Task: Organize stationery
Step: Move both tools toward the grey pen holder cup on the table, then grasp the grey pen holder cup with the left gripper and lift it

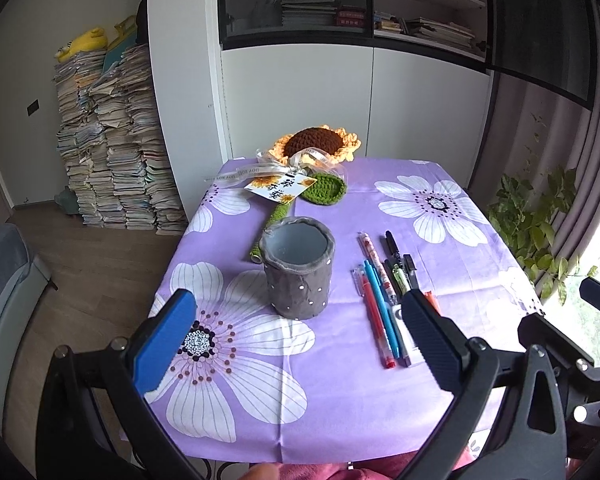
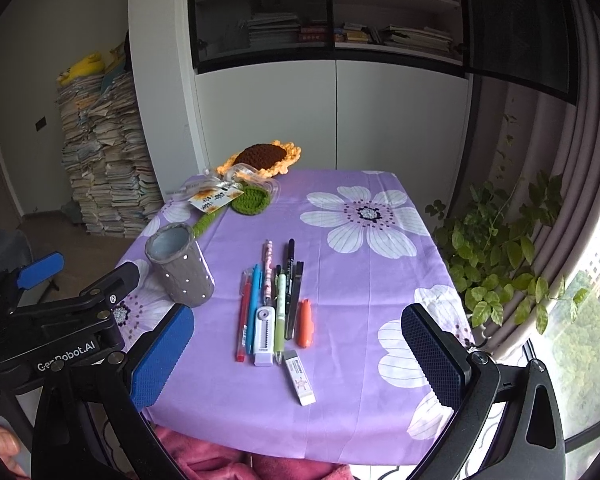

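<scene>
A grey felt pen holder point(image 1: 299, 268) point(image 2: 180, 271) stands upright and empty on the purple flowered tablecloth point(image 2: 360, 280). To its right lies a row of several pens point(image 2: 268, 300) point(image 1: 380, 292): red, blue, pink-patterned, green and black. With them are a white correction tape point(image 2: 265, 332), an orange item point(image 2: 304, 322) and a white eraser point(image 2: 300, 378). My left gripper point(image 1: 298, 344) is open, just short of the holder, and holds nothing. My right gripper point(image 2: 300, 360) is open above the table's near edge, in front of the eraser. The left gripper point(image 2: 76, 276) also shows beside the holder.
A crocheted sunflower point(image 1: 316, 142) with a ribbon and card lies at the table's far left. A leafy plant point(image 2: 500, 264) and a curtain stand to the right. Stacks of books point(image 1: 112, 152) rise on the floor at left. Pink clothing point(image 2: 228, 464) shows below the table's near edge.
</scene>
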The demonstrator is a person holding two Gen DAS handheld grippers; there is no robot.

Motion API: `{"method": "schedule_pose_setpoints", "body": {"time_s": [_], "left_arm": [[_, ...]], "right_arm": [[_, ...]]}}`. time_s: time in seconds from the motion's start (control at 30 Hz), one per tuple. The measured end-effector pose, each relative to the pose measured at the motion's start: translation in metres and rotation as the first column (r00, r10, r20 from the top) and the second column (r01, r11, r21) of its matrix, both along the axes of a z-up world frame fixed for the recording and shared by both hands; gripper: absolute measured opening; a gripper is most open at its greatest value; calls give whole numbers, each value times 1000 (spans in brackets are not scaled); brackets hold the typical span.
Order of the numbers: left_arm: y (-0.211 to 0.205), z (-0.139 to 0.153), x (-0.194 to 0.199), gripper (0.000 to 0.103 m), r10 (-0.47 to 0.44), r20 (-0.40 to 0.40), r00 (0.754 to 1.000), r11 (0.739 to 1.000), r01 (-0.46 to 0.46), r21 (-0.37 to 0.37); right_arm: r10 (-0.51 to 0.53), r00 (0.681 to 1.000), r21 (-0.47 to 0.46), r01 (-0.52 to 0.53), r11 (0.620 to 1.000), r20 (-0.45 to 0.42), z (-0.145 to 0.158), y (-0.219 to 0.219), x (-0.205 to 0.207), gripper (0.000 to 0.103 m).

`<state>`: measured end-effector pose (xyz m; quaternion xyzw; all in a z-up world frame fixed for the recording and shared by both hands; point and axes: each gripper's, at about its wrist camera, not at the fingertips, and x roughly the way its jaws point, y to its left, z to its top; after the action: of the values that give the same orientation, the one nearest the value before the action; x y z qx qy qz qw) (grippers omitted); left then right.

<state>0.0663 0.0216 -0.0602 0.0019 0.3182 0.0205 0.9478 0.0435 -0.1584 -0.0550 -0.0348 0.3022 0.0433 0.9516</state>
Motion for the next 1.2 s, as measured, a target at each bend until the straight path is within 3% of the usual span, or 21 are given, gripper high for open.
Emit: {"method": "schedule_pose_setpoints", "body": {"time_s": [0.27,0.57,0.73,1.0,1.2], "left_arm": [[17,-27,28,102,7,-54,998,1000,-8,-7],[20,-57,62,102,-62,-88,994,997,65,28],[27,-62,76,102,-28,-59,998,999,29,21],[23,-71,98,102,-46,-74,996,998,49,35],[25,-73,111,102,-37,-84,996,999,35,-23]], "right_arm": [[8,996,7,-8,1000,-83,-24,4,28,103],[10,983,40,-2,999,-186,-50,-3,55,103],[19,975,54,-7,999,-223,-62,-5,71,103],[9,966,82,13,997,-260,-74,-13,94,103],[40,962,78,-20,997,-271,-80,-9,100,103]]}}
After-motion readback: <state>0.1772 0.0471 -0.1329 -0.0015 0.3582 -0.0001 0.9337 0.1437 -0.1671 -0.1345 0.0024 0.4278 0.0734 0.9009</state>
